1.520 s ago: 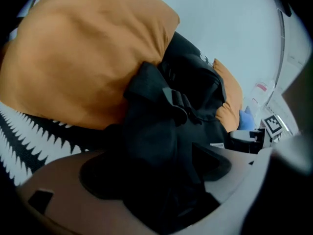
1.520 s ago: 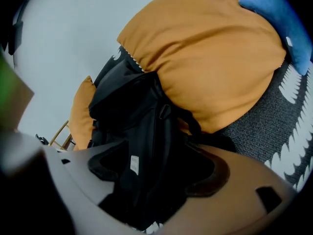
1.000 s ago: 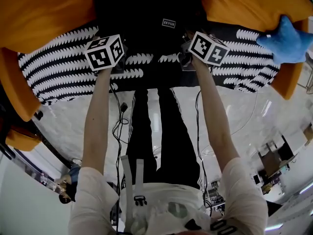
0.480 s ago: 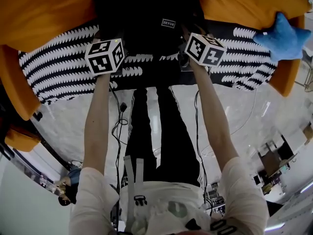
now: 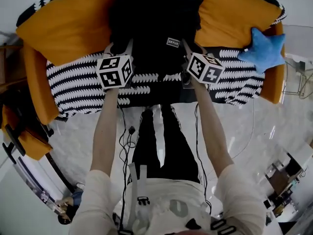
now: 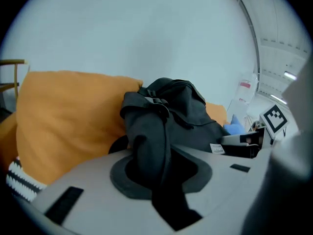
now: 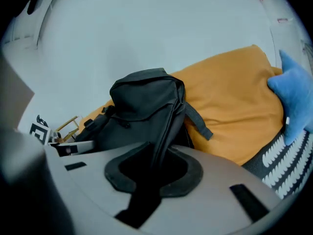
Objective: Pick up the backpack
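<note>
Showing the black backpack (image 5: 154, 23) taken at two points, directly ahead of both grippers and spanning the gap between them. Its upper body stands against an orange back cushion (image 5: 73, 23), with a small white label facing the head view.

The left gripper (image 5: 120, 48) has just been closing its jaws. In the left gripper view they are clamped on a dark fold of backpack fabric (image 6: 146, 146) that runs down through the jaw opening of the left gripper (image 6: 161, 173), while the bulk of the backpack (image 6: 171, 111) rises just beyond the jaws.

The right gripper (image 5: 192, 48) has likewise just been closing. In the right gripper view its jaws pinch a dark shoulder strap (image 7: 164, 131) that passes down into the jaw opening of the right gripper (image 7: 154, 170), and the backpack (image 7: 142, 106) stands just ahead, slightly to the left.

Each gripper carries a marker cube (image 5: 115, 71) behind its jaws.

Beyond the backpack, the orange cushion (image 6: 63, 116) fills the space to the left of the left gripper's jaws. It also fills the space to the right of the right gripper's jaws (image 7: 234, 106). A black-and-white patterned seat cover (image 5: 78, 87) lies below both grippers. A blue star-shaped plush (image 5: 264, 48) rests well off to the right of the right gripper, at the far right edge of its own view (image 7: 293, 97).
</note>
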The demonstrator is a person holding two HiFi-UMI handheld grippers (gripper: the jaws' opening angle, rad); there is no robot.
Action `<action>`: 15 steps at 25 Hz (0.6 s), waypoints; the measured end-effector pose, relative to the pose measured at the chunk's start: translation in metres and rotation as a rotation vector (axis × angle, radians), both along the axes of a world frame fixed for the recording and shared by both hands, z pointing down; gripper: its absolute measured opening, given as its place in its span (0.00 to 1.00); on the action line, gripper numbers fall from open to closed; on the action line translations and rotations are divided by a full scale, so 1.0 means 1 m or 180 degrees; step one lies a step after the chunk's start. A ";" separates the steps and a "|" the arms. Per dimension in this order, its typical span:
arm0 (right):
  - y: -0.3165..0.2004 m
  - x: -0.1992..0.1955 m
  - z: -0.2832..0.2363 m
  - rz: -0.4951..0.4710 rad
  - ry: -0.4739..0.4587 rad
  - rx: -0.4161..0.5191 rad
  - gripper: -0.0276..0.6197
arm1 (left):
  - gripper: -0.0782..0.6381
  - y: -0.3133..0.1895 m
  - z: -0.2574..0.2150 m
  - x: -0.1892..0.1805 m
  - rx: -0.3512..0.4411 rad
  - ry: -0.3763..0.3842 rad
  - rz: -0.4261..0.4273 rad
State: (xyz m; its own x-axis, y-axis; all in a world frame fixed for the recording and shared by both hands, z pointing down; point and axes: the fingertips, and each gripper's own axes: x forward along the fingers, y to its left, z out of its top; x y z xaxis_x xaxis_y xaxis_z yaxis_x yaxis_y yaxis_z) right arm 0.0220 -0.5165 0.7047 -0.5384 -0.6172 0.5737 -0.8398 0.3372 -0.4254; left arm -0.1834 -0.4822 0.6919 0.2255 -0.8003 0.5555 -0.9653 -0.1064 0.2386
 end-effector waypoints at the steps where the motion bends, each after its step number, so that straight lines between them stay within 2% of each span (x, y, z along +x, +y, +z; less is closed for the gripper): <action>1: -0.001 -0.001 -0.020 0.0017 -0.0006 0.0047 0.16 | 0.25 -0.002 -0.021 -0.001 0.0055 -0.0020 0.0001; 4: -0.013 -0.004 -0.086 0.0015 -0.0034 0.0249 0.16 | 0.25 -0.011 -0.089 -0.004 0.0253 -0.0061 -0.0029; 8: -0.042 -0.013 -0.196 0.0001 -0.0089 0.0714 0.16 | 0.25 -0.036 -0.202 -0.012 0.0676 -0.0212 -0.0093; 12: -0.010 -0.012 -0.282 -0.0069 -0.0043 0.0921 0.16 | 0.25 0.001 -0.284 -0.010 0.0778 -0.0256 -0.0195; 15: 0.011 -0.007 -0.344 -0.0119 -0.0054 0.1120 0.16 | 0.25 0.023 -0.343 -0.005 0.0979 -0.0240 -0.0208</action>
State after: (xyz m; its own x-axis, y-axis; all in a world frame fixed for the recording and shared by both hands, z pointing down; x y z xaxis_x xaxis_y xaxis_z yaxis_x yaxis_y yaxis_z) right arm 0.0147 -0.5050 0.3609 -0.5719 -0.7552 0.3201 -0.8180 0.4959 -0.2915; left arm -0.1883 -0.4590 0.3492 0.1354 -0.9447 0.2987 -0.9862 -0.0995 0.1324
